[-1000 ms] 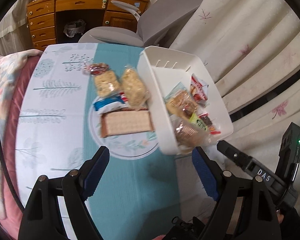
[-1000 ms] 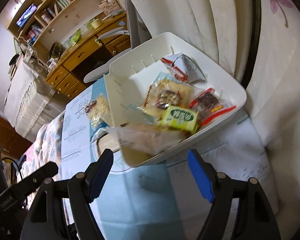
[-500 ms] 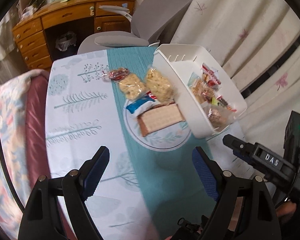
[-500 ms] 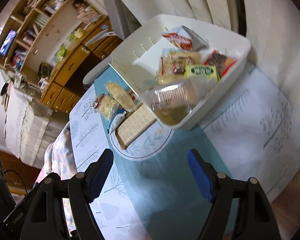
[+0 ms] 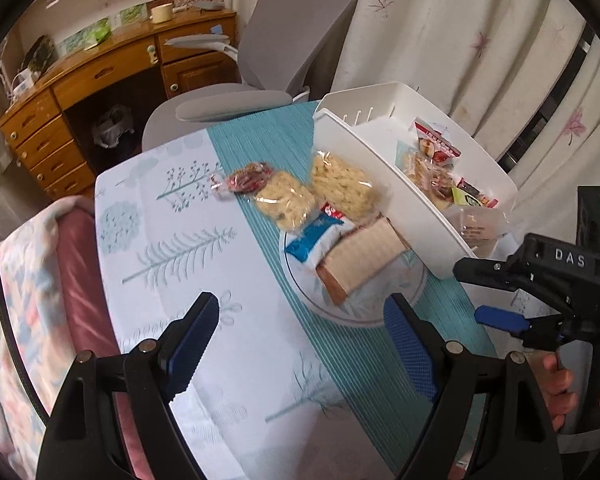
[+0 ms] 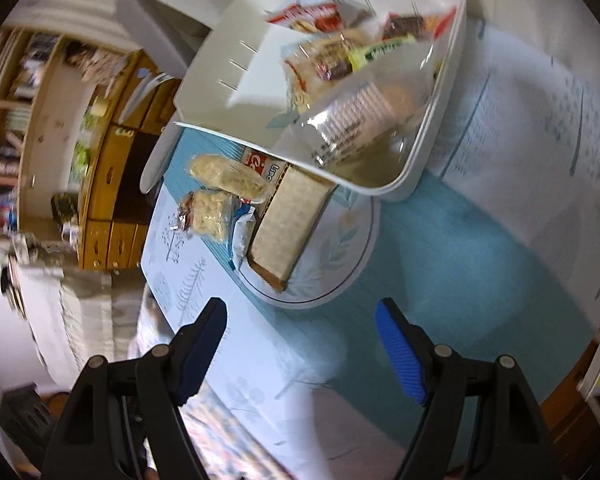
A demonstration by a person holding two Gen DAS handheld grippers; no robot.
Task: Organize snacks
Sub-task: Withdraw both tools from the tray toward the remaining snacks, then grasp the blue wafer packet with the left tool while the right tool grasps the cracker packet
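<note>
The white bin (image 5: 384, 168), half full of wrapped snacks, sits at upper right of your left view. Just left of it, four packets crowd together: a cracker pack (image 5: 362, 264), a blue wrapper (image 5: 314, 238) and two puffed-rice bags (image 5: 284, 200). Your left gripper (image 5: 300, 344) hangs wide and empty at bottom centre; your right gripper (image 6: 300, 348) is likewise spread, holding nothing.

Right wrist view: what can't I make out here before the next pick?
- Snack labels in the white bin: motion blur.
- Red wrapper: mostly under the bin rim.
- Blue packet: partly under the cracker pack in the left wrist view.
</note>
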